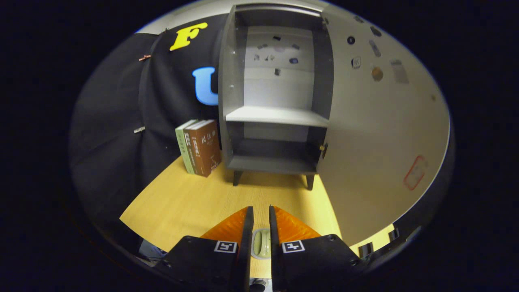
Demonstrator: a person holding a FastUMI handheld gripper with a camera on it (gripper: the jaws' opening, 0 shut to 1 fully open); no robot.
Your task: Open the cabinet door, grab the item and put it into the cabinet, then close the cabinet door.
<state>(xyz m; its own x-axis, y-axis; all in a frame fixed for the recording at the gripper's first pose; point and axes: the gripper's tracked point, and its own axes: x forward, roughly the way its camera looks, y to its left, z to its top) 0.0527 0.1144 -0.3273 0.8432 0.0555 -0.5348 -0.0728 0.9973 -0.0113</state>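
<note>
Cabinet (pixel 275 101) seen well beyond fingers, door (pixel 377 134) swung wide open. Gripper (pixel 261 221) fingers drawn close, apparently clamped on small pale item (pixel 261 243) between them, contact partly hidden. Carry step judged in hand. Next: item to be advanced onto shelf (pixel 277 115), then released.

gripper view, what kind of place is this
Probably a staged test booth, not a lived-in room: a small dark grey cabinet with its door swung open stands on a pale wooden tabletop, upright books beside it. The gripper holds a small pale green item.
</note>
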